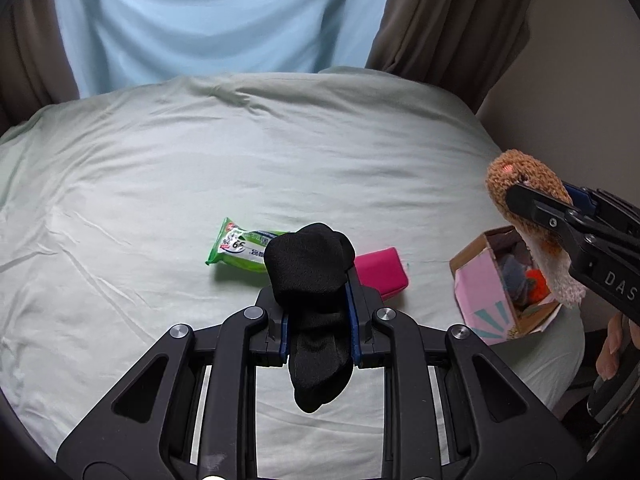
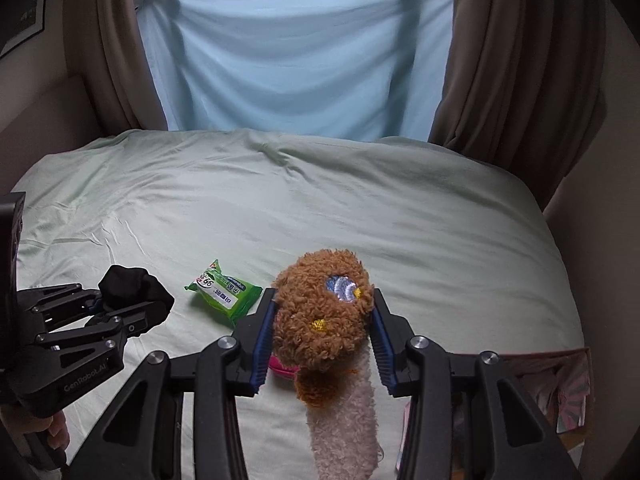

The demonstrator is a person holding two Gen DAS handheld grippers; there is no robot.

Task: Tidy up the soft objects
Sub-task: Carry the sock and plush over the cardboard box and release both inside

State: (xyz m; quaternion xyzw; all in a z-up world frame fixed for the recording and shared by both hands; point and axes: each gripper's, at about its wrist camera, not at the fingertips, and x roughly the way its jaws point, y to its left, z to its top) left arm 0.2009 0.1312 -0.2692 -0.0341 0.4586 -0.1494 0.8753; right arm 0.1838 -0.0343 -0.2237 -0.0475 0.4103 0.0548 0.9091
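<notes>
left tool [image 1: 316, 300] angled down, clamped on black sock [image 1: 310, 264]; right tool [image 2: 324, 332] angled down, clamped on plush toy [image 2: 320, 316].

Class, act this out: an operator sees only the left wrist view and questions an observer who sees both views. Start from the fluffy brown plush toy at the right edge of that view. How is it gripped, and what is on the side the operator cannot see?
Operator: Do both pads of the right hand-held gripper sit on the fluffy brown plush toy?
Observer: Yes. The right wrist view shows a blue pad pressing on each side of it.
Operator: Anything on the face turned away from me?
Observer: A round blue and white embroidered patch, with a small yellow patch below it.
</notes>
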